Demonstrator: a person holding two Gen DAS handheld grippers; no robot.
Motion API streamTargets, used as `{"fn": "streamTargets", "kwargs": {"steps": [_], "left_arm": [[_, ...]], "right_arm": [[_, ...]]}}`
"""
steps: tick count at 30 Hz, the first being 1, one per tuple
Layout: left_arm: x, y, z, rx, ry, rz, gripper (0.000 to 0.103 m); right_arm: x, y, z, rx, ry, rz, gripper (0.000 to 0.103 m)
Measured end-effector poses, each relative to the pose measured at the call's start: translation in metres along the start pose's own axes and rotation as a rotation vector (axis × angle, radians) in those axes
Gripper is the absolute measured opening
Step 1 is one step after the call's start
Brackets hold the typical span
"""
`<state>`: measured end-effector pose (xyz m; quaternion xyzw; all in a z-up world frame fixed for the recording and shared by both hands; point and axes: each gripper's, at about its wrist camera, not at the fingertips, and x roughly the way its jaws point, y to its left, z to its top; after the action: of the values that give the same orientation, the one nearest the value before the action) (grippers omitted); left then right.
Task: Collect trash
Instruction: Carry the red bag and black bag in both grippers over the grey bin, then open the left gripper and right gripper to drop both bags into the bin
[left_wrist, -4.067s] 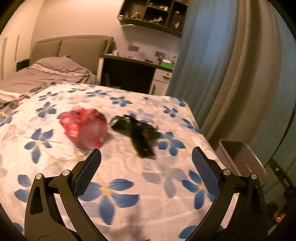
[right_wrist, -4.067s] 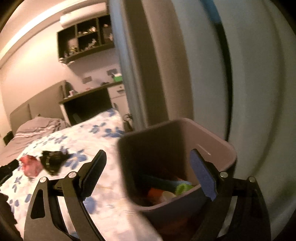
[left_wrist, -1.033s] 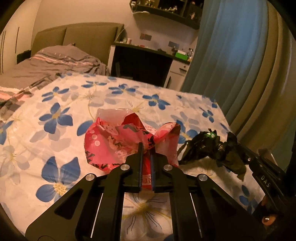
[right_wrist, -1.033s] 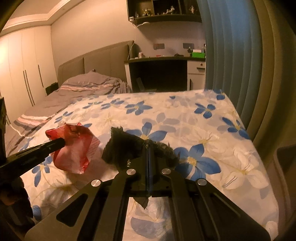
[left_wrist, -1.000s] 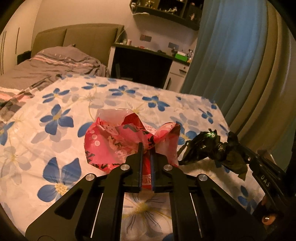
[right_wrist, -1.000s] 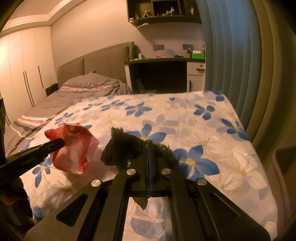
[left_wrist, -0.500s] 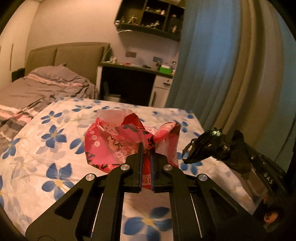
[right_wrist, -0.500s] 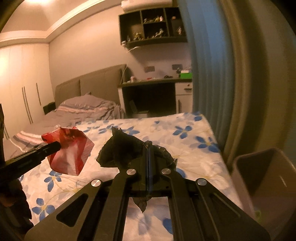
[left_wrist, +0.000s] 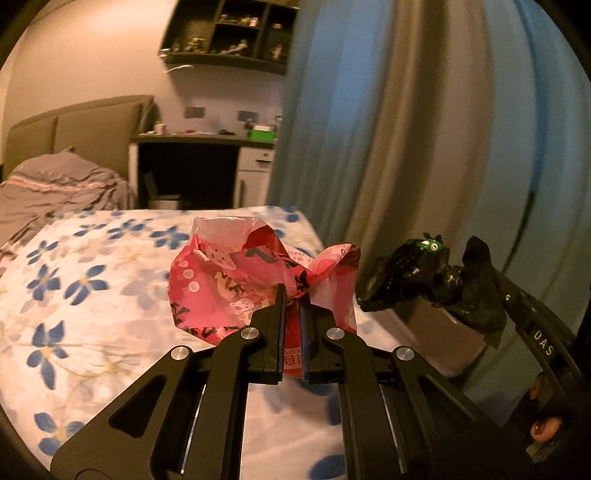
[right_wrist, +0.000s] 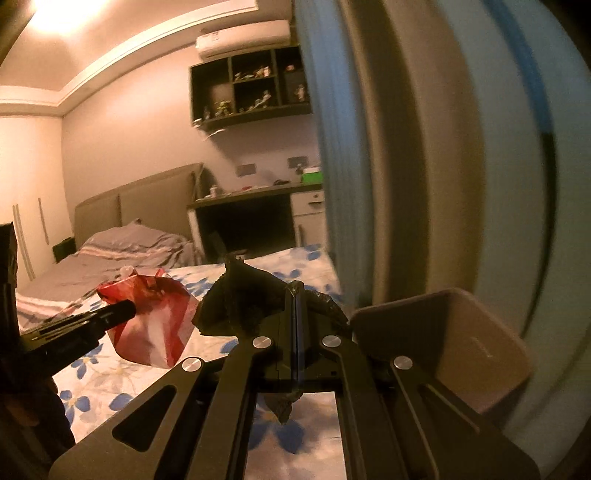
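Note:
My left gripper (left_wrist: 291, 295) is shut on a crumpled red wrapper (left_wrist: 236, 280), held in the air above the flowered bed cover (left_wrist: 92, 295). My right gripper (right_wrist: 294, 295) is shut on a crumpled black wrapper (right_wrist: 243, 299), also lifted off the bed. In the left wrist view the black wrapper (left_wrist: 424, 280) hangs at the right on the other gripper's tip. The red wrapper (right_wrist: 151, 325) shows at the left in the right wrist view. A brown trash bin (right_wrist: 454, 347) stands beside the bed, to the right of the right gripper; the bin (left_wrist: 443, 339) is partly hidden behind the black wrapper.
Blue and beige curtains (left_wrist: 406, 129) hang close on the right behind the bin. A dark desk (left_wrist: 192, 170) and wall shelves (left_wrist: 229, 33) stand past the bed's far end. A grey duvet (left_wrist: 55, 184) lies by the headboard at the left.
Both grippers have lifted and swung right with their wrappers, away from the bed's middle toward the curtains. The bin has come into the right wrist view and grown larger.

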<state>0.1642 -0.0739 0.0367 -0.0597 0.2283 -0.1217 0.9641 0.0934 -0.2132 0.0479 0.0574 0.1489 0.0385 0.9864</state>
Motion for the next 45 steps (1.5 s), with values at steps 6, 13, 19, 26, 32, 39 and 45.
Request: {"fn": "streamTargets", "kwargs": {"steps": [6,13,19,26,32,39,45], "left_arm": [[0.016,-0.041,-0.001,0.046,0.017,-0.069,0.006],[0.043,-0.084,-0.007,0.090,0.046,-0.145,0.006],[0.069,-0.113,-0.011,0.109,0.063,-0.199,0.006],[0.101,-0.134,-0.015,0.118,0.083,-0.245,0.006],[0.123,-0.145,-0.021,0.139,0.111,-0.288,0.006],[0.142,-0.140,-0.028,0.115,0.164,-0.348,0.015],[0.143,-0.137,-0.033,0.116,0.166,-0.376,0.059]], "right_arm": [[-0.015,-0.034,0.001,0.028,-0.028,-0.069,0.001],[-0.021,-0.070,-0.004,0.067,-0.041,-0.143,0.001],[-0.016,-0.088,-0.007,0.081,-0.043,-0.197,0.001],[-0.009,-0.106,-0.008,0.106,-0.040,-0.228,0.001],[0.006,-0.107,-0.010,0.095,-0.020,-0.242,0.001],[0.024,-0.111,-0.014,0.099,0.025,-0.245,0.001],[0.030,-0.115,-0.016,0.107,0.051,-0.248,0.002]]}}
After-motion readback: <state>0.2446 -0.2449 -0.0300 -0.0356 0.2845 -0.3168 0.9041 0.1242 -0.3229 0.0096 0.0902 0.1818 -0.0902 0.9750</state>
